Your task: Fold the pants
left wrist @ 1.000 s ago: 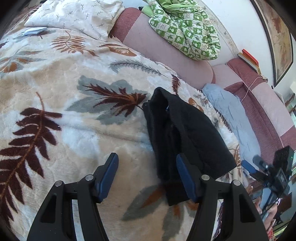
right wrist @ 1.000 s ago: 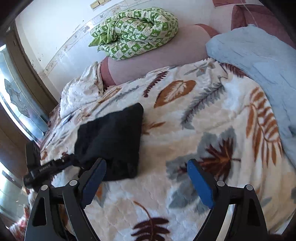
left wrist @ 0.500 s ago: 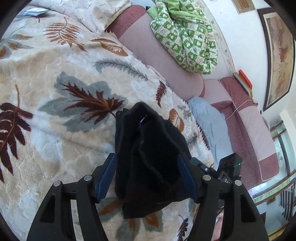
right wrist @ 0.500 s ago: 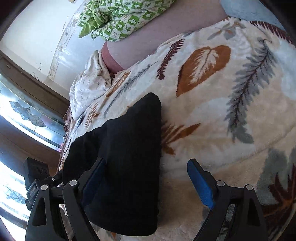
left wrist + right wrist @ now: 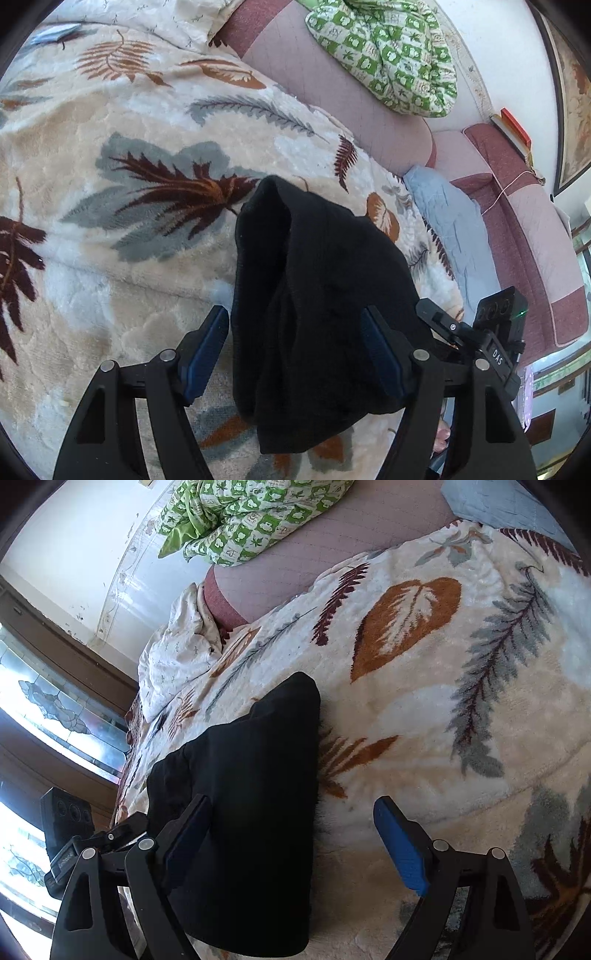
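Left wrist view: a cream blanket [image 5: 110,258] printed with brown, rust and grey leaves covers the bed, bounded on its far side by one long pink bolster [image 5: 332,92] carrying one green-and-white checked quilt [image 5: 388,55]; a pale blue cloth [image 5: 450,229] lies beside the blanket, with a white wall behind. One pair of black pants [image 5: 317,295] rests on the blanket as a thick folded bundle with a rounded far end and layered edges along one side. The left gripper [image 5: 295,350] stands with its jaws spread, one blue pad on each side of the bundle's near end, not pinching it. Right wrist view: the same blanket [image 5: 443,701], bolster [image 5: 332,554] and quilt [image 5: 251,513] appear, with a patterned-glass window [image 5: 55,709] beyond the bed. The pants [image 5: 243,812] look like a flat, smooth-sided black rectangle. The right gripper [image 5: 295,845] is wide open, its one finger over the pants and the other over bare blanket.
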`<state>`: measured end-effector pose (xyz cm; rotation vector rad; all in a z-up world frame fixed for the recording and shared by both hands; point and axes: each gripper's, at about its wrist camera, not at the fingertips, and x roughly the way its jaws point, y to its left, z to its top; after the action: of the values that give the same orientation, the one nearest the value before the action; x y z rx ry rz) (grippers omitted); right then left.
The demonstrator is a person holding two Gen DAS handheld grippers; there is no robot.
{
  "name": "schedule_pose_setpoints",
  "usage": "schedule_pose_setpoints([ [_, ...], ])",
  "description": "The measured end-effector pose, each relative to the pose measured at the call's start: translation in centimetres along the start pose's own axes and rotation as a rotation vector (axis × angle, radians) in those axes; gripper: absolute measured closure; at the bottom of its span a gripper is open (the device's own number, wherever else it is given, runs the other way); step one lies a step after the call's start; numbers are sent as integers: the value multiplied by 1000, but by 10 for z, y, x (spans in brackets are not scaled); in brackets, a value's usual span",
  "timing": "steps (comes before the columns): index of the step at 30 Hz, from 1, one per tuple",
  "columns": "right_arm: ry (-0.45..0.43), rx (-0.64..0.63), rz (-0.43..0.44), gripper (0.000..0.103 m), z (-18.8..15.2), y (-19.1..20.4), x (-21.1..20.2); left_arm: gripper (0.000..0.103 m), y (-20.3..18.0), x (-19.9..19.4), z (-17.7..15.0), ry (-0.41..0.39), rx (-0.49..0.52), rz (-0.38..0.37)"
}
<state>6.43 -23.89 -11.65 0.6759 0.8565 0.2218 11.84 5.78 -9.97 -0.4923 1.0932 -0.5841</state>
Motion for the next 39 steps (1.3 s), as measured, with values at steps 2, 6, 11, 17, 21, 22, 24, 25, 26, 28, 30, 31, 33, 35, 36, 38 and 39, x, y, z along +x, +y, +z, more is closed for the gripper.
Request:
schedule_pose_setpoints([
  [2,7,12,19,10,3,-1,4,30,1,12,0,36,-22,-26],
  [6,34,26,41,10,10,-4,17,12,-11,27,-4,37,9,-37],
  [11,68,18,70,11,16,0,33,25,-35,36,-5,43,85,5],
  [17,77,-116,30,51,13,33,31,67,-44,24,-8,26,156,55],
  [21,36,-208,-3,57,10,59,19,68,-57,13,-7,-4,204,81],
  [22,26,-228,-9,59,10,64,15,68,-59,11,-5,-11,212,83],
  [24,3,-262,-22,60,14,77,8,68,-61,8,4,-22,200,65],
  [25,-7,-273,-23,60,18,83,4,68,-62,6,10,-25,191,54],
  [26,-21,-284,-17,61,24,89,0,68,-62,6,17,-29,180,46],
  [28,-34,-289,-5,62,39,94,-1,68,-62,6,33,-40,161,41],
  [30,-43,-284,-5,62,52,94,4,68,-65,10,46,-50,160,54],
  [31,-45,-275,-8,62,58,91,9,68,-65,13,53,-50,164,66],
  [33,-43,-250,-2,62,67,84,20,68,-64,24,65,-39,164,89],
  [35,-44,-226,-8,62,75,76,33,68,-61,37,75,-22,160,107],
  [36,-42,-215,-12,62,77,71,37,68,-61,44,79,-14,160,118],
  [38,-34,-190,-24,62,81,59,46,68,-59,59,84,4,166,139],
  [39,-29,-182,-32,62,82,54,51,68,-58,65,86,11,169,148],
])
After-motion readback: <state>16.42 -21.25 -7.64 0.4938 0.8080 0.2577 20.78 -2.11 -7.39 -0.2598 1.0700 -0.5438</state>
